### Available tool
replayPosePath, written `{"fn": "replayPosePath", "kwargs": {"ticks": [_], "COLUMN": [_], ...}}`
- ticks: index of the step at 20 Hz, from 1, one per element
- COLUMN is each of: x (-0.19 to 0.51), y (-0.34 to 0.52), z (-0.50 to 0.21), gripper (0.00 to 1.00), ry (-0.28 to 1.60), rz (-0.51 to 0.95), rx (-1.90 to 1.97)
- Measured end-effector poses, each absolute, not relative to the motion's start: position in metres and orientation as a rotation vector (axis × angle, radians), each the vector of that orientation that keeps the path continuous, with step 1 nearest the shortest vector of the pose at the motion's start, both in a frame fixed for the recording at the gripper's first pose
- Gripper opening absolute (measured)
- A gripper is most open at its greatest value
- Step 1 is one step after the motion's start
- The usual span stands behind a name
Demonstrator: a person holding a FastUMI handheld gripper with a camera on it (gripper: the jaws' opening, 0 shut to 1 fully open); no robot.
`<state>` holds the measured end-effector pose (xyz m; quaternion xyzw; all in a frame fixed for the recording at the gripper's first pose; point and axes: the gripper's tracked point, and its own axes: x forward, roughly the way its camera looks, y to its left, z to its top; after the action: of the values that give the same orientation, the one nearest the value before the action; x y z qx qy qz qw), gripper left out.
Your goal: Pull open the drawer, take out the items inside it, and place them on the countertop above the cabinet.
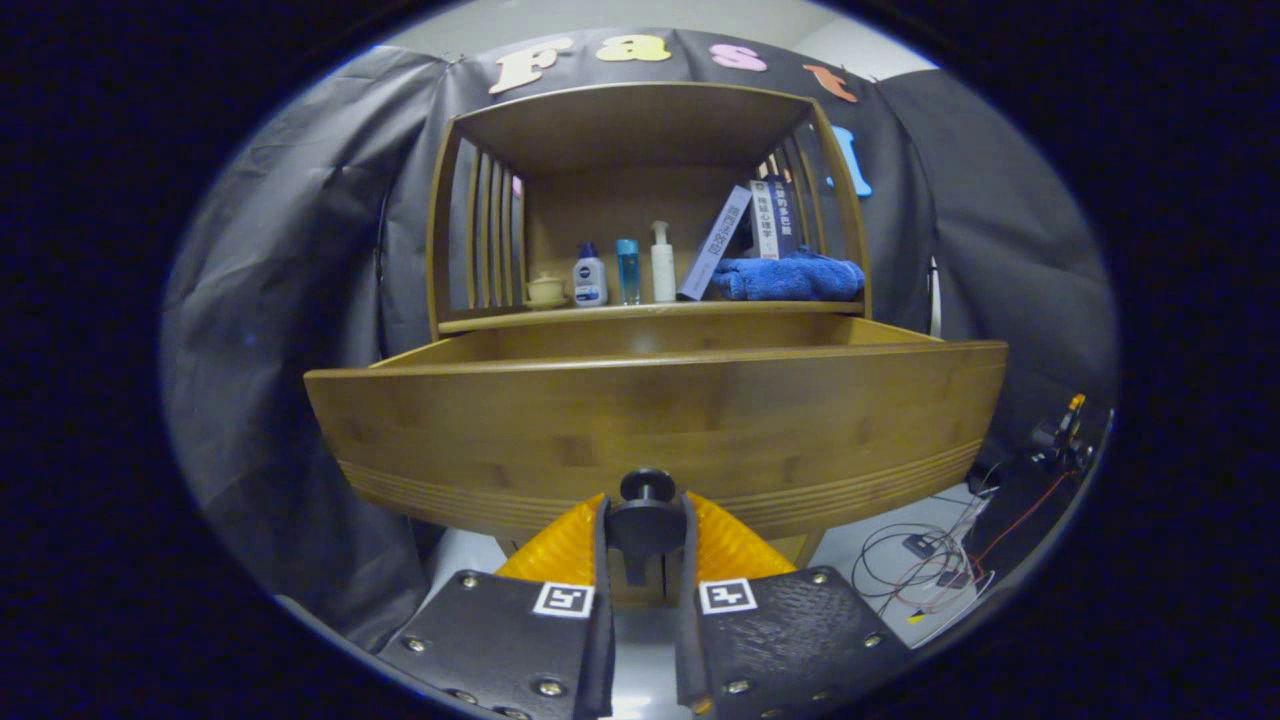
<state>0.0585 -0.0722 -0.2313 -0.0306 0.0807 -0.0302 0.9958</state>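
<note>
The cabinet (650, 200) stands against the booth wall, a wooden frame with slatted sides and an open shelf. Below that shelf the drawer (655, 430) is pulled out toward the camera; its long axis runs side to side across the cabinet, its front panel faces the tool, and its open top shows between the panel and the shelf edge. What lies inside the drawer cannot be seen past the front panel.

On the tabletop (650, 313), the shelf board just above the drawer, a blue towel (790, 278) lies at the right end. Behind the towel, books (765, 220) lean against the right side of the cabinet, tilted. Left of the books three bottles (628, 270) stand upright in a row, and left of them sits a small cup (545, 290) on a saucer.

Cables (925, 565) lie loose on the floor, right of the drawer and below it.

The tool (646, 530) is clenched on the knob (646, 490), a small dark knob at the middle of the drawer front near its lower edge; both fingers press its stem from either side
</note>
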Motion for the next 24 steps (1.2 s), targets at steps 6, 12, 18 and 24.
{"fn": "replayPosePath", "kwargs": {"ticks": [6,12,18,24], "x": [0.047,0.049,0.101,0.169], "y": [-0.087,-0.098,-0.076,-0.060], "z": [-0.208,-0.143,-0.095,-0.125], "gripper": [0.74,0.98,0.98,0.99], "ry": [0.168,0.167,0.252,0.513], "rz": [-0.092,-0.173,-0.096,-0.055], "rx": [-0.059,-0.088,-0.101,-0.111]}}
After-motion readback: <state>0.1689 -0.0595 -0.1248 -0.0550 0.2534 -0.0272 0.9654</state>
